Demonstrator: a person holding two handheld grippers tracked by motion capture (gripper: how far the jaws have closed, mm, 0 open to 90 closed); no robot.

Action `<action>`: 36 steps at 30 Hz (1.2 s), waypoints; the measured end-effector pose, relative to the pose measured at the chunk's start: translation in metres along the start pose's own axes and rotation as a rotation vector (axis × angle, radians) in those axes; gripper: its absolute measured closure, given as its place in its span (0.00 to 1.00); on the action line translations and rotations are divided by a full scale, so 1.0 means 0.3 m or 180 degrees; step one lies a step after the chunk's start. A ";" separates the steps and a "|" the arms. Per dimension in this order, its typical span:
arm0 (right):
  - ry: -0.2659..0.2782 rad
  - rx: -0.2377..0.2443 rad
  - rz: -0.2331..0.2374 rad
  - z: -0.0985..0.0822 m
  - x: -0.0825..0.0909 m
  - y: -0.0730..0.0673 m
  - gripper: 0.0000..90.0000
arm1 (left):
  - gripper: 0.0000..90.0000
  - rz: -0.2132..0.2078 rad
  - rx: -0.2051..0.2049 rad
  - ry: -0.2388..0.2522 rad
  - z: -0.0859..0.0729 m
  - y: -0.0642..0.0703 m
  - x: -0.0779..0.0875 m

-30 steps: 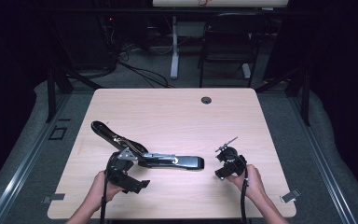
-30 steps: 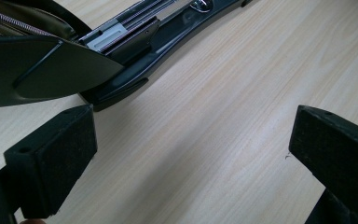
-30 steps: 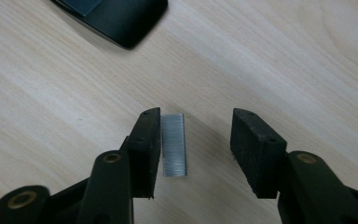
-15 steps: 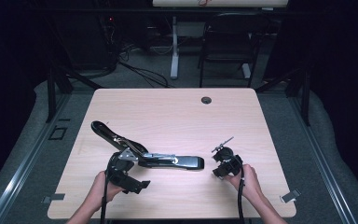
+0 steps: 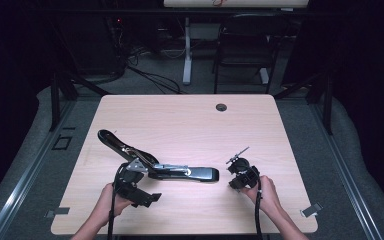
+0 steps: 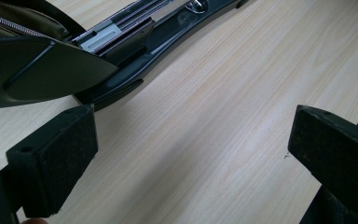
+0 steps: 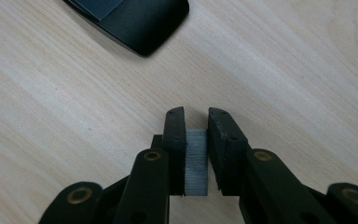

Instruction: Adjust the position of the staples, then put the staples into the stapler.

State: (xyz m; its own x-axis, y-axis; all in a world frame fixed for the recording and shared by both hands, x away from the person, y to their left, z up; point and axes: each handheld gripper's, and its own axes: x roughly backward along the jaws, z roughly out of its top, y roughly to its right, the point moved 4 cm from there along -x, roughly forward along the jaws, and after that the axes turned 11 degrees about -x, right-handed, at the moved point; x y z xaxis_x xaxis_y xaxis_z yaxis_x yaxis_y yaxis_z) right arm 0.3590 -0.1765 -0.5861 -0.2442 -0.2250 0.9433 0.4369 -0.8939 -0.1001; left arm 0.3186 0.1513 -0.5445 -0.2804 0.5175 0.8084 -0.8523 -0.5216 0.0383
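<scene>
Staples (image 7: 196, 161), a grey strip, sit pinched in our just-closing right gripper (image 5: 241, 176), right of the opened stapler (image 5: 180, 172) lying lengthwise toward it; beside its hinge our left gripper (image 6: 191, 154) gapes spread.

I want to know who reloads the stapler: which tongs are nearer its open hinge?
Left. The left tongs sit open just below the stapler hinge; the right tongs, gripping staples, are beyond its base tip.
</scene>
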 end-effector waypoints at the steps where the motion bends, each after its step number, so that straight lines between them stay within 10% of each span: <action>1: 0.0005 -0.0010 0.0026 0.000 0.000 -0.001 0.87 | 0.02 -0.0001 0.0001 -0.0002 0.000 0.000 0.000; 12: 0.0262 -0.0110 0.0144 0.016 0.056 0.024 0.87 | 0.02 0.0017 0.0003 0.0017 0.000 -0.009 0.008; 36: 0.0607 0.0217 0.0330 0.037 0.106 -0.012 0.87 | 0.00 -0.0064 0.0128 0.0255 -0.014 -0.019 0.057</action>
State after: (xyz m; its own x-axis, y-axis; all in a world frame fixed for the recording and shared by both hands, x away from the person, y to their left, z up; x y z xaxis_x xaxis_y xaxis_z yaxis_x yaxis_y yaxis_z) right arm 0.3594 -0.1762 -0.5522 -0.3513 -0.3892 0.8515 0.5241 -0.8354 -0.1657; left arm 0.3168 0.1658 -0.5334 -0.2992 0.5800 0.7577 -0.8402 -0.5365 0.0789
